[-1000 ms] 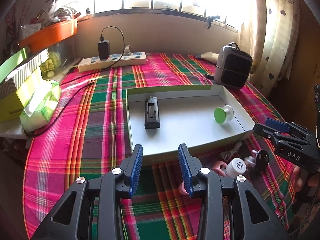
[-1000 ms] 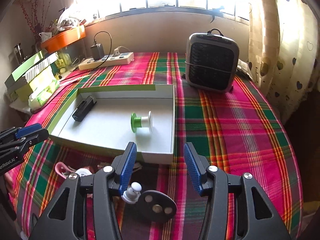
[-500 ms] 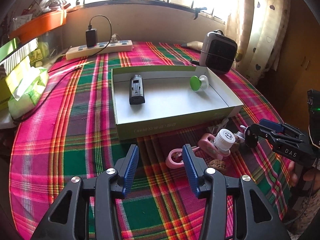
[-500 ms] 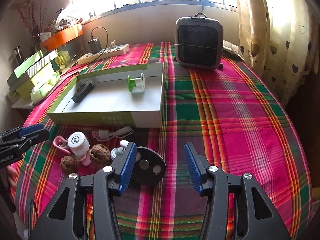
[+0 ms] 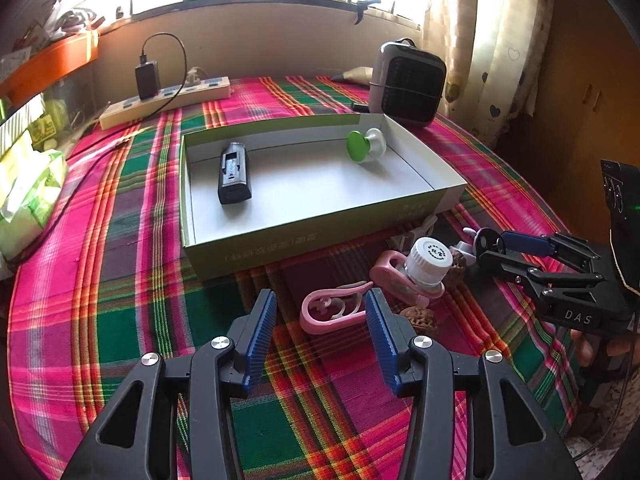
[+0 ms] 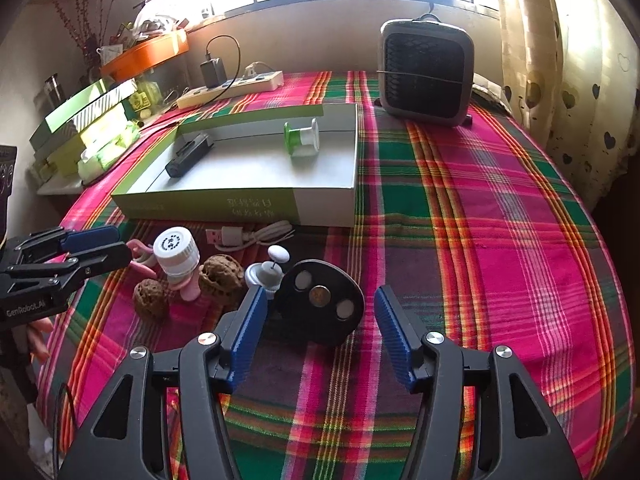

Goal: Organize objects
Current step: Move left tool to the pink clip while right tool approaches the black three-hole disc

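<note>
Pink clip (image 5: 334,311) now between left gripper's (image 5: 320,334) spread jaws.

Box (image 5: 280,254) print illegible; walnut (image 5: 420,316) half hidden behind finger.

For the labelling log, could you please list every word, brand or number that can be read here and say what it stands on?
"DAS": white letters on the right gripper body, seen from the left wrist.
"GenRobot.AI": on the left gripper body, seen from the right wrist.
Pale printed characters on the green box front wall: too blurred to read.
Ring of small print on the white bottle cap: too small to read.
Print on the yellow-green boxes by the wall: unreadable.
</note>
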Demonstrator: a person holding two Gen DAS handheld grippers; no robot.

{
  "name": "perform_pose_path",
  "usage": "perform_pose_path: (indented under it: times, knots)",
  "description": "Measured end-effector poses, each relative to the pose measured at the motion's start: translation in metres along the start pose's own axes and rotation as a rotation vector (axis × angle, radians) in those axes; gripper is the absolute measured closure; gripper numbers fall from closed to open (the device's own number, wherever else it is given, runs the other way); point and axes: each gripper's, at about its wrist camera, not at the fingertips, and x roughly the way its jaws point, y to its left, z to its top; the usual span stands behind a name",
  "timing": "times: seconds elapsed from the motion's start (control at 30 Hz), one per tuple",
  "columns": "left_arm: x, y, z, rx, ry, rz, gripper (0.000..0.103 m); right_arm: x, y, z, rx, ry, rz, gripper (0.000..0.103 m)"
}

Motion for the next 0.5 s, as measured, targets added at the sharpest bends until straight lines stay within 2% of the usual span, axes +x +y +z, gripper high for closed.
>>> perform_pose_path:
  times: [0.13, 0.5]
  knots:
    - [0.008, -0.001, 0.002, 0.011, 0.010, -0.004, 0.058, 0.004, 0.003, -0.001, -0.019, 0.014, -0.009, 0.046]
    - [0.013, 0.003, 0.006, 0.008, 0.009, -0.031, 0.058, 0.011, 0.002, 0.001, -0.064, 0.044, -0.100, 0.046]
